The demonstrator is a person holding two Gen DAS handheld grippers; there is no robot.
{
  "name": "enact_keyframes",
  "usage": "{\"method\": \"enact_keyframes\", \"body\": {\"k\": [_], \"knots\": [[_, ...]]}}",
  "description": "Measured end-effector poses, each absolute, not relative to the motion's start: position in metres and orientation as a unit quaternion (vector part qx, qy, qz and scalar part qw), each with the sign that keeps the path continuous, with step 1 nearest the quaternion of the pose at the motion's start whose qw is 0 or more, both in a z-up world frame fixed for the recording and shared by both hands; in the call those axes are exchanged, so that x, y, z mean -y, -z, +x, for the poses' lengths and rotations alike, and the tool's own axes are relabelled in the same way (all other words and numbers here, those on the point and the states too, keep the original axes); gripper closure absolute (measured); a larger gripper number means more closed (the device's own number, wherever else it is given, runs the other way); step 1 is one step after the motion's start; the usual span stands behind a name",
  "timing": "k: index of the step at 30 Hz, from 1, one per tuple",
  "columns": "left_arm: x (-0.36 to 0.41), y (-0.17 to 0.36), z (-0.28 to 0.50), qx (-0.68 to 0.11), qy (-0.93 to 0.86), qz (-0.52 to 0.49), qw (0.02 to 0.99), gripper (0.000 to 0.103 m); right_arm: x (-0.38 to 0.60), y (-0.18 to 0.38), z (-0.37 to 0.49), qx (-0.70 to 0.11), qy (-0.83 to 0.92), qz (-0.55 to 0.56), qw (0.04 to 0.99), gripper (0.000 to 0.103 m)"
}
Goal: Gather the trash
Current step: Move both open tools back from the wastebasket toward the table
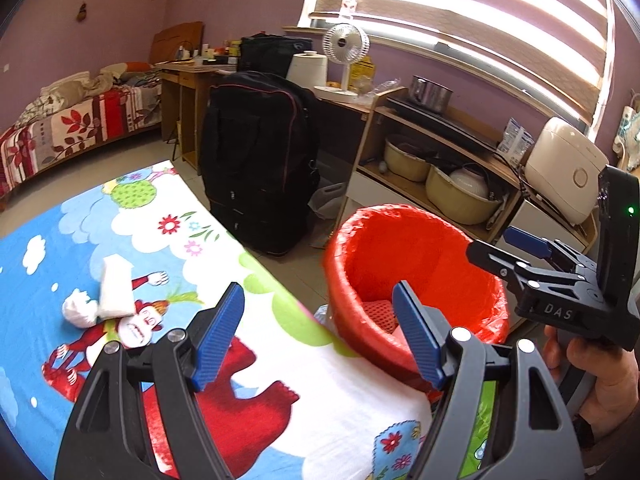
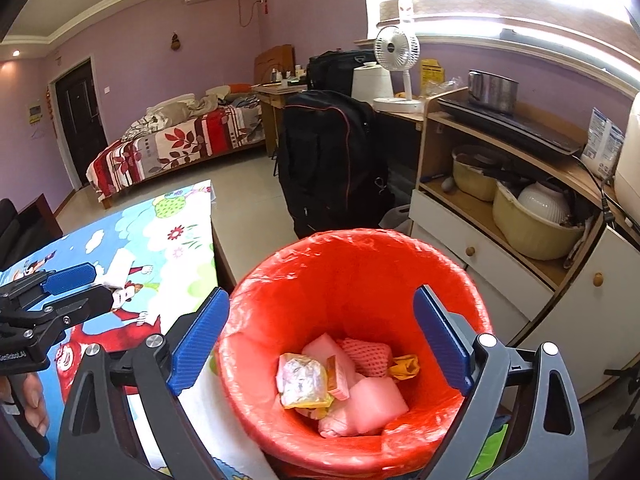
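Note:
A bin lined with a red bag [image 2: 360, 240] stands on the floor by the table's edge. In it lie pink foam blocks [image 2: 372, 400], a crinkled wrapper [image 2: 300, 380] and several other scraps. My right gripper [image 2: 322, 344] hangs open over the bin with nothing between its pads. On the cartoon-print tablecloth [image 1: 60, 240] lie a white block [image 1: 116, 288] and a crumpled white tissue [image 1: 80, 310]. My left gripper [image 1: 318, 336] is open and empty above the table's corner, to the right of both. The bin [image 1: 400, 212] and the right gripper [image 1: 508, 250] also show in the left wrist view, and the left gripper [image 2: 76, 288] in the right wrist view.
A tall black bag [image 1: 256, 168] stands on the floor beyond the table. Behind the bin is a wooden shelf unit [image 1: 440, 168] with basins, a pot and a rice cooker [image 1: 564, 168]. A bed [image 1: 72, 128] lines the far wall. A hand [image 1: 600, 376] holds the right gripper.

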State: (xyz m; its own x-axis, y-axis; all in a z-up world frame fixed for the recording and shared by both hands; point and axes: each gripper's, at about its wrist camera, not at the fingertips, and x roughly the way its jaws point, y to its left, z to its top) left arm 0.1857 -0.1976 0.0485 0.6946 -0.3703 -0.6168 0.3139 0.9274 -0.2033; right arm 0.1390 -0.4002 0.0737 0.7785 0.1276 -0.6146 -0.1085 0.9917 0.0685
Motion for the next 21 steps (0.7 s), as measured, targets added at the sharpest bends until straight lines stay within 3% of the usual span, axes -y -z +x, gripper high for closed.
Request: {"method": "enact_keyframes", "body": {"k": [21], "knots": [[0.116, -0.036, 0.177, -0.349, 0.116, -0.080, 0.926, 0.029, 0.365, -0.069, 0.144, -0.338, -0.087, 0.003, 0.937, 0.013]]}}
